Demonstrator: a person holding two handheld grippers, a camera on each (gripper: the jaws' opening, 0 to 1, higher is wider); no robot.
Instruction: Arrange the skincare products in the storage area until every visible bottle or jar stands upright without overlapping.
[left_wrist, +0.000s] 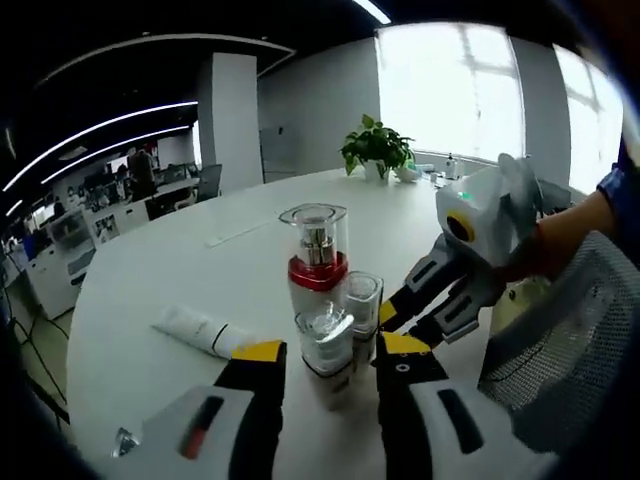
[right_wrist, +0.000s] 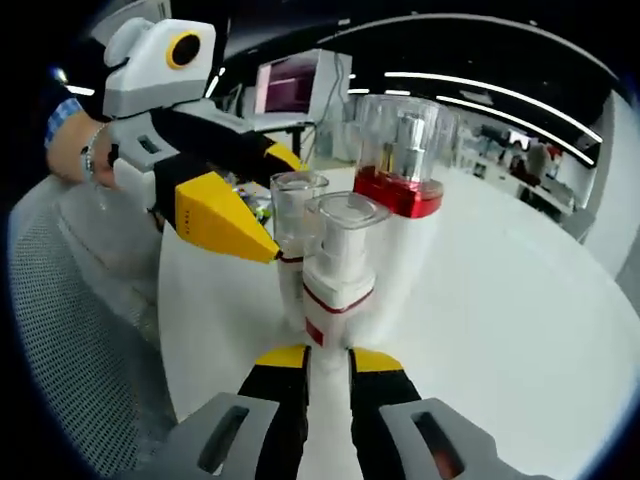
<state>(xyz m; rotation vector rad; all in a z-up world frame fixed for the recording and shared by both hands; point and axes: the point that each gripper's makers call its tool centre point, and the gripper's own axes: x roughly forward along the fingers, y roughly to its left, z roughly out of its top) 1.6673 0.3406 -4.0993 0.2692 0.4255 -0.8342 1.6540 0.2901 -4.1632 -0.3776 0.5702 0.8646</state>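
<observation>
Pinching the small pump bottle (right_wrist: 338, 270) between our right gripper (right_wrist: 327, 362) fingers, left gripper (left_wrist: 325, 358) fingers spread, we risk toppling the red-collared bottle (right_wrist: 400, 190) touching at 1 o'clock.

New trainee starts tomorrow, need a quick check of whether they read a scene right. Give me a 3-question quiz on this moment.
1. True or false: the white tube stands upright on the table.
2. What colour is the band on the tallest bottle? A) blue B) red C) green
3. Fill in: ____ smaller bottles with clear caps stand upright next to the tallest bottle.

Key: 1 false, the tube lies on its side, apart from the bottles. 2 B. 3 two.
</observation>
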